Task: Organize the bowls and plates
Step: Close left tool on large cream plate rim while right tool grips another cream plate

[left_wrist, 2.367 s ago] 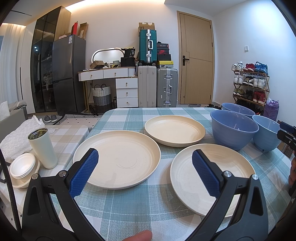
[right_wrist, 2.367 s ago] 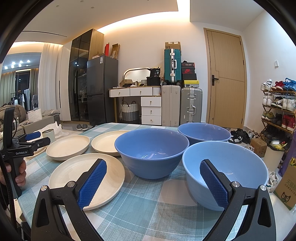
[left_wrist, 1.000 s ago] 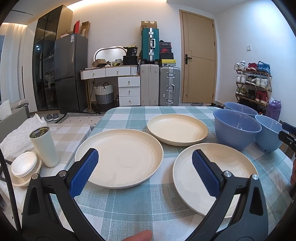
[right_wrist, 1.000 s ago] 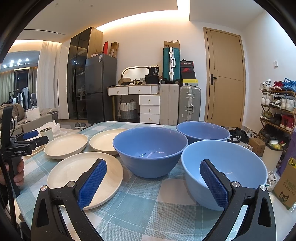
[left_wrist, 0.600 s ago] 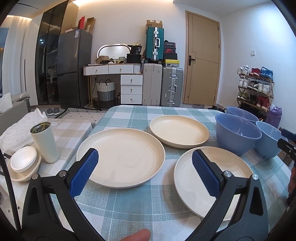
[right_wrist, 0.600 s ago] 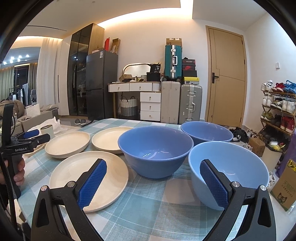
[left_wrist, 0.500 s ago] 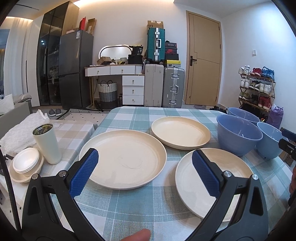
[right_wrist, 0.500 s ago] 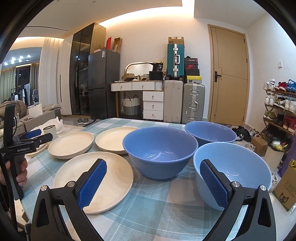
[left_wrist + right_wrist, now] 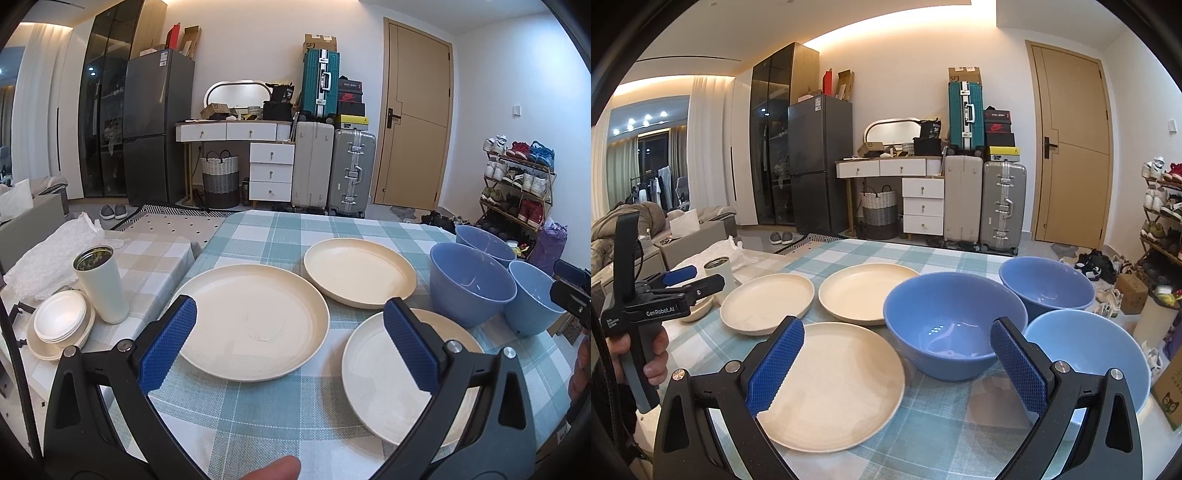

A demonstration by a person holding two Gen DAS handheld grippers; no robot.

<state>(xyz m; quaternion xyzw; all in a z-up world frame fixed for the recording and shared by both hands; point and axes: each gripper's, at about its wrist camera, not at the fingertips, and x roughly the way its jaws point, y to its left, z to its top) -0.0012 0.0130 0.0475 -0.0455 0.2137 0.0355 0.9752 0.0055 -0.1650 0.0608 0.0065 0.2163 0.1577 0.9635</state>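
Haven't really started tbh, both my left gripper and right gripper hang wide apart holding nothing, with three cream plates and three blue bowls all unstacked on the checkered table.

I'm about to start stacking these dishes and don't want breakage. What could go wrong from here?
The lightest blue bowl sits near the table's right edge; a nudge from the open right gripper might tip it off. The three cream plates lie flat, so the open left gripper may slip on their low rims.
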